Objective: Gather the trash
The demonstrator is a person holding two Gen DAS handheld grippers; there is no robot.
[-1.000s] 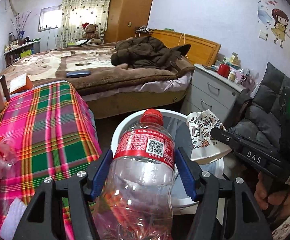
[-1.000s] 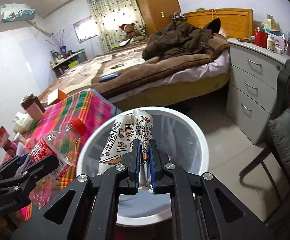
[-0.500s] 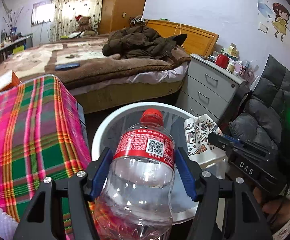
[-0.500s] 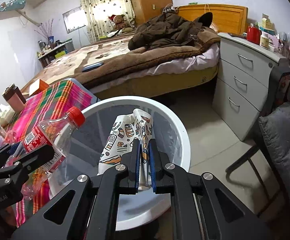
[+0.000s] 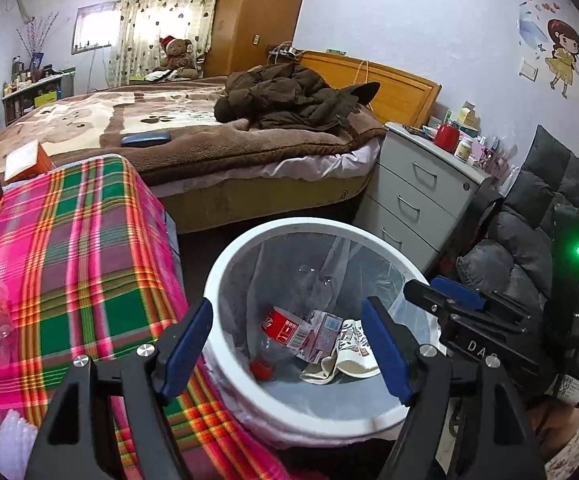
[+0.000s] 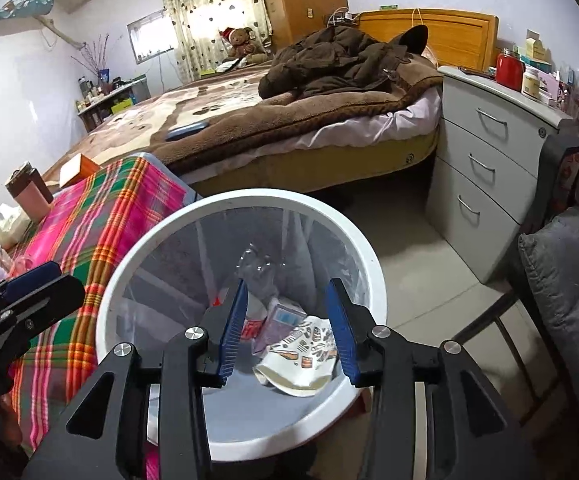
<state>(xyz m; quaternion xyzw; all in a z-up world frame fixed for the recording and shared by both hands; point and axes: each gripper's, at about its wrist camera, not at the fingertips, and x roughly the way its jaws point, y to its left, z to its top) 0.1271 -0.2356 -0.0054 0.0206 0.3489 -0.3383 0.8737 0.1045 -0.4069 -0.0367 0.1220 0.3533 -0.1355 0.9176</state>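
- We see a bed [image 5: 193, 140] with a brown blanket filling the far side of the room, a dark brown coat [image 5: 289, 96] heaped near its wooden headboard and a teddy bear [image 5: 175, 54] at the far edge.
- To our left stands a table under a plaid cloth [image 5: 73, 248] in pink, green and orange; its corner comes just beside the bin.
- A grey drawer unit [image 6: 485, 168] sits between the bed and a padded grey chair [image 5: 529, 248] on our right.
- The white trash bin [image 5: 225, 264], lined with a clear bag, stands on the floor below both our grippers.
- Our left gripper [image 5: 285, 344] hangs over the near rim of the bin with its blue-padded jaws spread wide and nothing between them.
- Our right gripper [image 6: 285, 328] also hovers above the bin opening, jaws apart and empty; in the left view it shows at the right rim.
- The plastic bottle [image 5: 285, 332] with the red label lies on its side at the bottom of the bin, its red cap [image 5: 260, 369] pointing towards us.
- Touching it to the right lies a small carton [image 5: 323, 334].
- The crumpled patterned paper cup [image 6: 301, 356] rests at the bottom too, against the carton.
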